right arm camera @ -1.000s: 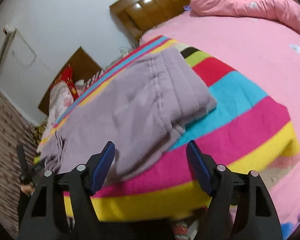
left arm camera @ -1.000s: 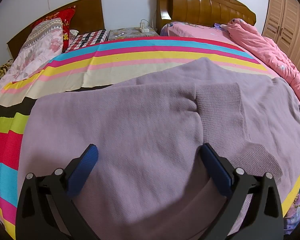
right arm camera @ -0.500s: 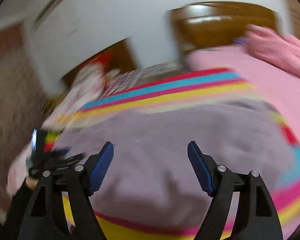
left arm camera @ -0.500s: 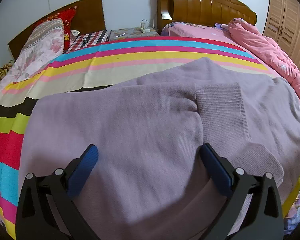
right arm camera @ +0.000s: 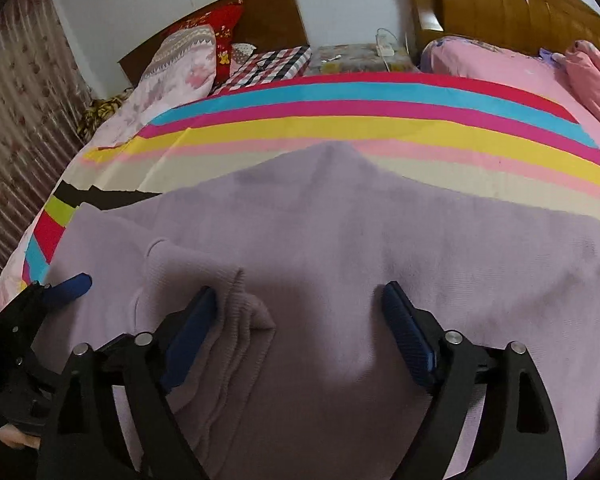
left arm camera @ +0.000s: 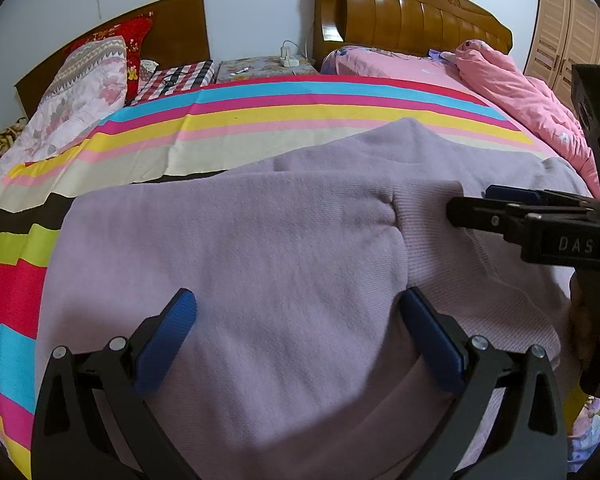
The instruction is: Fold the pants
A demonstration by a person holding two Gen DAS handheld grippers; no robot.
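**Both grippers spread above the lilac pants, next fold not yet gripped**

Left gripper (left arm camera: 298,336) fills the bottom of your left wrist view, jaws spread wide with nothing between the blue pads. Under it the pants (left arm camera: 260,260) cover the lower and middle frame, already doubled over, with a ribbed cuff (left arm camera: 432,232) lying right of centre. Your right gripper (left arm camera: 496,204) reaches in from the right edge towards that cuff; from this side you cannot tell how wide it stands.

In the right wrist view the right gripper (right arm camera: 300,328) sits at the bottom centre, also spread and holding nothing. The ribbed cuff (right arm camera: 220,292) lies bunched against its left pad, and the pants (right arm camera: 360,248) spread across the middle. Your left gripper (right arm camera: 66,286) shows at the lower left edge.

For the fold, I would have you take the cloth at two matching points on the same edge, catching all layers, then lift evenly so the knit does not sag or twist. The bunched cuff looks likely to slip; flatten it first.

Beneath lies a striped sheet (left arm camera: 260,120) on a bed. At the upper left are patterned pillows (left arm camera: 88,76), at top centre a nightstand (left arm camera: 260,68), at the upper right a wooden headboard (left arm camera: 412,16), a pink quilt (left arm camera: 516,80) and a wardrobe (left arm camera: 572,28).
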